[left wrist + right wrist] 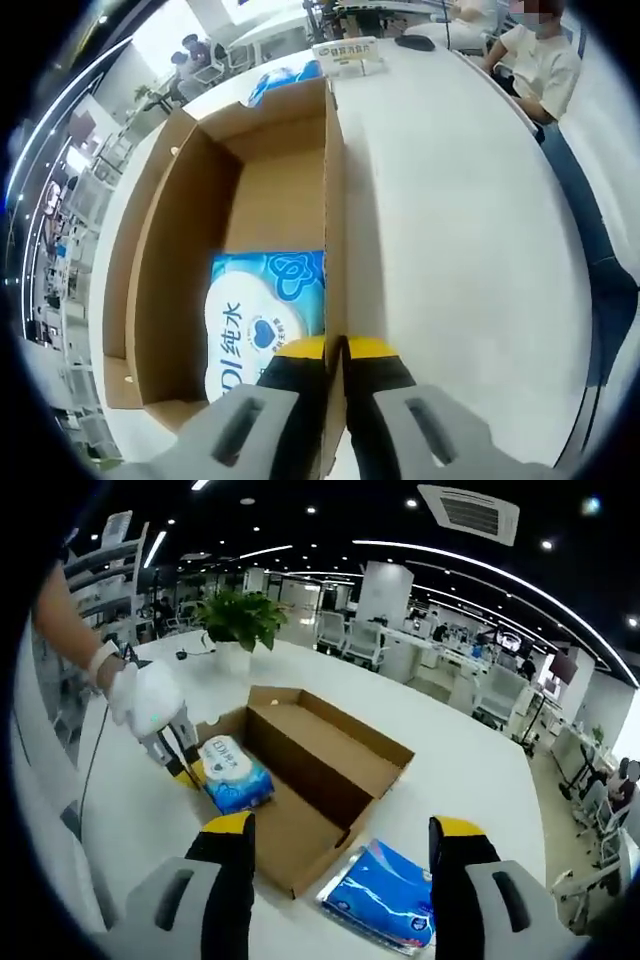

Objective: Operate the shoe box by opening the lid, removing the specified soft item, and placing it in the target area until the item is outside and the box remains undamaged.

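The brown cardboard shoe box (pixel 160 250) lies open on the white table. A blue soft pack of wipes (pixel 265 310) rests on its floor at the near end. My left gripper (pixel 335 345) is shut on the top edge of the box's side wall, beside the pack. In the right gripper view the same box (pixel 330 750) sits mid-table with the pack (pixel 233 770) at its left end. There a white-gloved hand (pixel 145 700) holds the left gripper (pixel 183 755) on the wall. My right gripper (pixel 343 830) hangs open above the box's near corner, holding nothing.
A second blue pack (pixel 385 890) lies on the table (pixel 470 770) just right of the box's near corner. A potted plant (pixel 240 620) stands at the far side. A seated person (pixel 540 60) and a small sign (pixel 347 52) are beyond the box's far end.
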A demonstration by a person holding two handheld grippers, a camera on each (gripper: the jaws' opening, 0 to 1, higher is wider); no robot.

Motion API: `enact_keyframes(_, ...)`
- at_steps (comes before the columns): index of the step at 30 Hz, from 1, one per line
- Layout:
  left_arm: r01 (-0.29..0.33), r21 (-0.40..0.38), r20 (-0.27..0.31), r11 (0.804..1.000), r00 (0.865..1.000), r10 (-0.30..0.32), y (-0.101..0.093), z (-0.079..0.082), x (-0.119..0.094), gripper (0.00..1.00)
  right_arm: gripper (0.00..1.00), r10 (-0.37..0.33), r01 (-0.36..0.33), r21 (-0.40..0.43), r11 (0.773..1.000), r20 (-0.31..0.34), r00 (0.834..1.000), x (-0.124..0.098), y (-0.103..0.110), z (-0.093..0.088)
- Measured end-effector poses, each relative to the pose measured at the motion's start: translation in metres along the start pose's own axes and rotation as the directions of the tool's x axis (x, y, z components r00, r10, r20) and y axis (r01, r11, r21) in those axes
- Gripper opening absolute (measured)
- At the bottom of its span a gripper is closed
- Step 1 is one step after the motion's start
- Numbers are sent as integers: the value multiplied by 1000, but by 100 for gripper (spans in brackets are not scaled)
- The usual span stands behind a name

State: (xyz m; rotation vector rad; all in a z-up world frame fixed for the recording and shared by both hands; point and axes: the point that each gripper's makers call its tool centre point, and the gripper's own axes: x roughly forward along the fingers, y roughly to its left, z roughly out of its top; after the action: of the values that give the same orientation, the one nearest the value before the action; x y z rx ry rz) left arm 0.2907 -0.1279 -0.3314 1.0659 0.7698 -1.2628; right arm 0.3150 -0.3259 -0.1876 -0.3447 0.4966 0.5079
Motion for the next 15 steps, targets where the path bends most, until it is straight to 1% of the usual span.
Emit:
enact_keyframes(2,0,-1,-1,1000,1000,0,0,0,0,4,72,19,-19,-10,1000,2,1000,9,2,5)
enact_keyframes(4,0,-1,-2,1000,1000,0,0,0,0,4,72,34,-34,-20,999,-9,999,16,3,9)
enact_keyframes(5,0,-2,-2,1000,1000,0,0,0,0,4,73,32,-32,-38,999,-10,999,18,3,10)
enact_keyframes(7,-4,-4,5,1000,1000,4,0,0,0,4,73,42,-40,-124,991,8,999,24,3,17)
enact_keyframes(9,-10,-13,19,1000,1000,11,0,1,-1,4,74,65,-64,-146,987,2,998,30,6,20)
enact_keyframes(12,-19,-11,22,1000,1000,19,0,1,0,4,74,115,-107,-204,973,26,993,42,13,31)
enact_keyframes(13,-23,-11,25,1000,999,23,0,1,0,4,75,124,-118,-213,970,14,992,44,15,31)
enact_keyframes(15,-28,-27,39,999,999,29,1,2,-1,4,79,162,-168,-212,963,-42,986,54,20,25)
